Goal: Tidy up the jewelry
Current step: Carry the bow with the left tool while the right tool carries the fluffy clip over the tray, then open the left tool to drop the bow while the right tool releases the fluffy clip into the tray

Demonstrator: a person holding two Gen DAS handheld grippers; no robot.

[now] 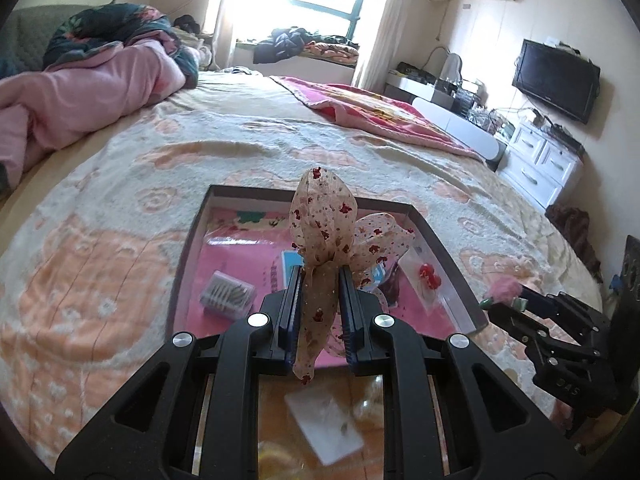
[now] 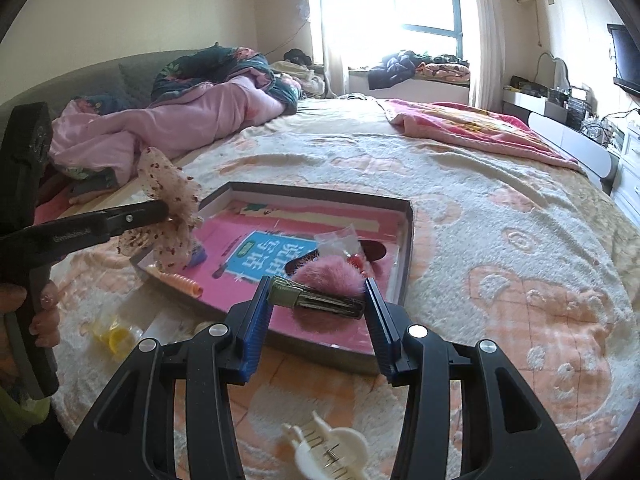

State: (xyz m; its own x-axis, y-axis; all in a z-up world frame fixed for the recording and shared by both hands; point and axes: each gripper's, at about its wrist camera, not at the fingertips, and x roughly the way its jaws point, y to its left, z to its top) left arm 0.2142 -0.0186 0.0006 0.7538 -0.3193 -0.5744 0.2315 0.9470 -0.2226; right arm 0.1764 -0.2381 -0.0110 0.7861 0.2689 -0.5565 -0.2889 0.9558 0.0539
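Left gripper (image 1: 320,280) pinches a spotted organza bow (image 1: 324,224) above the tray (image 1: 248,191), likely for drop-off. Right gripper (image 2: 316,292) spans a pink pompom hair clip (image 2: 328,290) over the tray's near right corner; jaws seemingly touch both ends.

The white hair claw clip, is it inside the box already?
No. The white hair claw clip lies on the blanket in front of the box, nearer than the right gripper, not inside it.
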